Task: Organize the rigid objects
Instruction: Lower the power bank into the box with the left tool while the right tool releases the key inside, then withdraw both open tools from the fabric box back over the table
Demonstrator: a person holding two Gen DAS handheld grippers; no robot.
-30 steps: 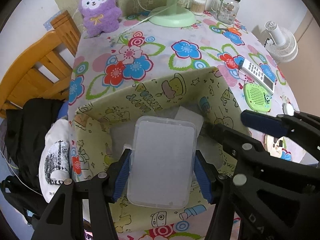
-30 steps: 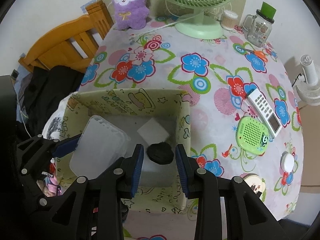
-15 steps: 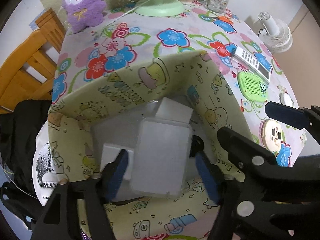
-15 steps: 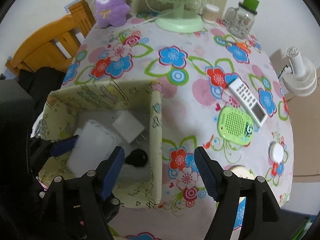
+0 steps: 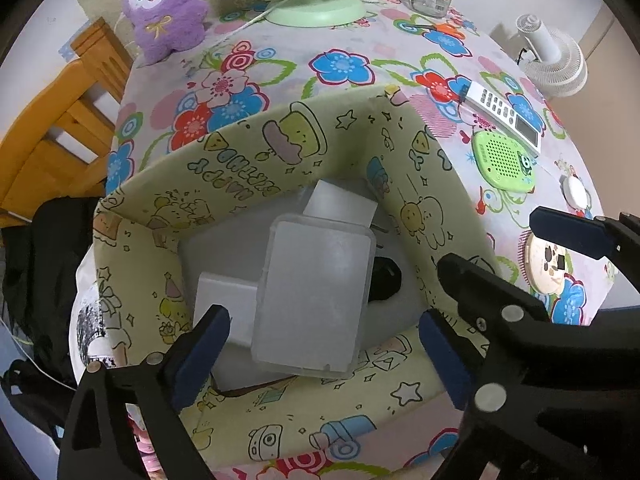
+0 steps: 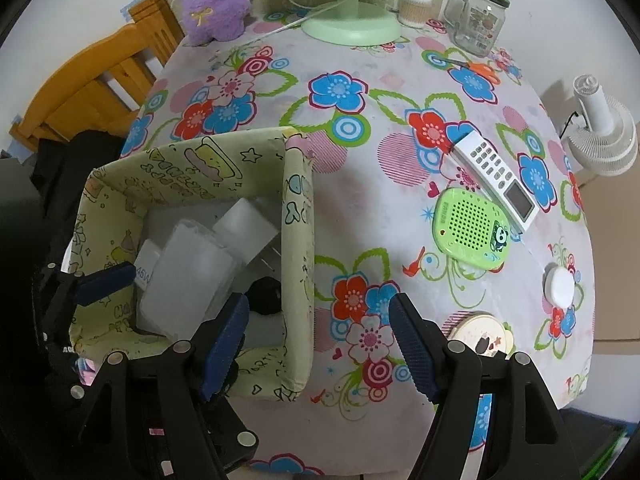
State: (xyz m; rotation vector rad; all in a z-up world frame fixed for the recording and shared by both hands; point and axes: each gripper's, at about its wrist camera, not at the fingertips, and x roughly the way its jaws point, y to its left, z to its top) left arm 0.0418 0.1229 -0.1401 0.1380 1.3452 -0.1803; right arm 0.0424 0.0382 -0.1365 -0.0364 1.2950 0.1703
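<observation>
Frosted plastic case (image 5: 316, 296) lying inside the fabric bin (image 5: 256, 168), atop white boxes. Left gripper (image 5: 320, 354) opening wide above it — pads clear. Right gripper (image 6: 316, 344) spread, empty, straddling bin's right wall. Probably light, stiff, slick — best pinched across long edges.
</observation>
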